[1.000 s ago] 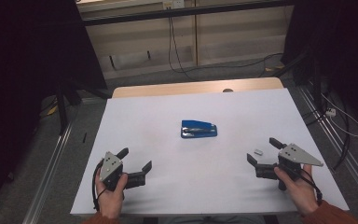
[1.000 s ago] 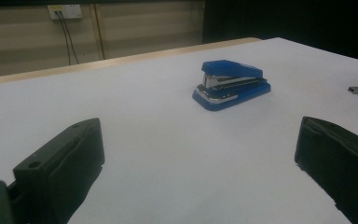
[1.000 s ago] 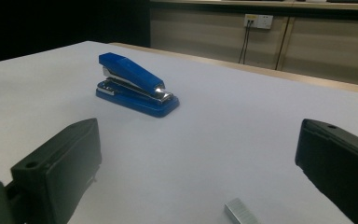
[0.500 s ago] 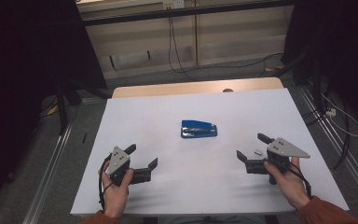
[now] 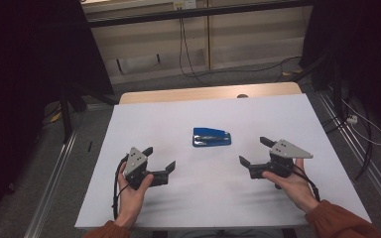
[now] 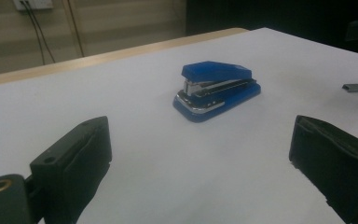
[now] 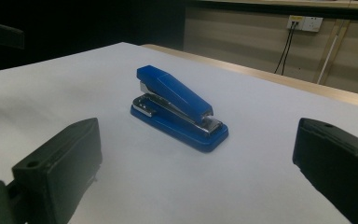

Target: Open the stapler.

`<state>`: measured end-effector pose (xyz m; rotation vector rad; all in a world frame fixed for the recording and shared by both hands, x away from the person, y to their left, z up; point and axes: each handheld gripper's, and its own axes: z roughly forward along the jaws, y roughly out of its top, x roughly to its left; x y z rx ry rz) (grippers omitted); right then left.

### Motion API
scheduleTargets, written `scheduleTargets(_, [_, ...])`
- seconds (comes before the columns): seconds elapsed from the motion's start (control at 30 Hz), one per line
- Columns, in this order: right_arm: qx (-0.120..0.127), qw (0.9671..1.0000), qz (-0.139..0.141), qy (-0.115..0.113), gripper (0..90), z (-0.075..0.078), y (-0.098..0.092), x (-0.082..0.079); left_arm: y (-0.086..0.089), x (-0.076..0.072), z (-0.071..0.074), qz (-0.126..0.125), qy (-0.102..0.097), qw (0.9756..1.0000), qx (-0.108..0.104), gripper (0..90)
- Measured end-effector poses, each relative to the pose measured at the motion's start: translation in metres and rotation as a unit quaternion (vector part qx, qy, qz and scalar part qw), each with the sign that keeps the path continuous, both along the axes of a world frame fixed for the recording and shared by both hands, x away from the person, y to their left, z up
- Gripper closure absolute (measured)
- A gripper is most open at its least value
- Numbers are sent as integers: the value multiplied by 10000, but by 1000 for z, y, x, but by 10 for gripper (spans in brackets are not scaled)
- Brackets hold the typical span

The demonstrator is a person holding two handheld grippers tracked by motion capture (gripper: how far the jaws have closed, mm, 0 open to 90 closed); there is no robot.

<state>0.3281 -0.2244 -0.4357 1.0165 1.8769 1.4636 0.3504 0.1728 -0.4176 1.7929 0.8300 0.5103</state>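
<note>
The left gripper [image 5: 159, 157] sits low over the near left part of the table [image 5: 178, 208], held in the person's left hand [image 5: 131, 191], its two black jaws spread wide with nothing between them. The right gripper [image 5: 254, 150] hovers over the near right part, cradled in the right hand [image 5: 292, 186], jaws likewise spread and empty. Both point inward and away, toward the stapler [image 5: 211, 137], which lies between them but farther off, near the middle of the white tabletop, touching neither. It is a small blue stapler, resting flat on its base with its long side running left to right. In the left gripper view the stapler [image 6: 216, 89] shows a blocky blue top arm over a shiny metal magazine and a rounded blue base with a chrome plate at the front. The right gripper view shows the top arm sloping up from the hinge end, slightly raised at the mouth. A small grey strip of staples [image 6: 353, 87] lies on the table to the right of the stapler, well apart from it.
</note>
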Motion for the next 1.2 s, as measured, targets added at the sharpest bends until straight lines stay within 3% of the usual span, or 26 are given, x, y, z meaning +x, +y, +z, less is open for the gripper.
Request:
scheduleTargets(0.17, [-127, 9999, 50, 46, 68, -2, 11, 9, -10, 9, -1, -83, -41, 9999, 81, 57])
scheduleTargets(0.27, [-146, 9998, 74, 62, 80, -3, 17, 13, -18, 18, 1, -159, -19, 9999, -12, 59])
scheduleTargets(0.37, [-119, 9999, 78, 48, 90, -2, 20, 16, -22, 23, 1, -168, 18, 9999, -13, 59])
scheduleTargets(0.4, [21, 9999, 75, 74, 106, 0, 23, 19, -25, 28, 1, -160, 3, 9999, -44, 60])
scheduleTargets(0.57, [23, 9999, 153, -7, 129, 4, 31, 26, -33, 35, 3, -211, -37, 9998, -28, 59])
scheduleTargets(0.67, [-116, 9997, 209, -45, 148, 2, 39, 34, -41, 45, 0, -372, -18, 9993, 87, 59])
scheduleTargets(0.8, [-232, 9994, 239, 127, 148, 2, 46, 43, -47, 55, -3, -353, -16, 9993, 155, 59])
scheduleTargets(0.9, [-195, 9995, 217, 88, 163, 4, 49, 51, -49, 60, -2, -362, -15, 9992, 196, 59])
scheduleTargets(1.0, [-126, 9992, 240, 306, 174, 5, 53, 59, -51, 67, 1, -370, -13, 9993, 84, 76])
scheduleTargets(1.2, [-229, 9986, 302, 366, 220, 5, 63, 77, -61, 86, 9, -362, -61, 9989, 292, 71])
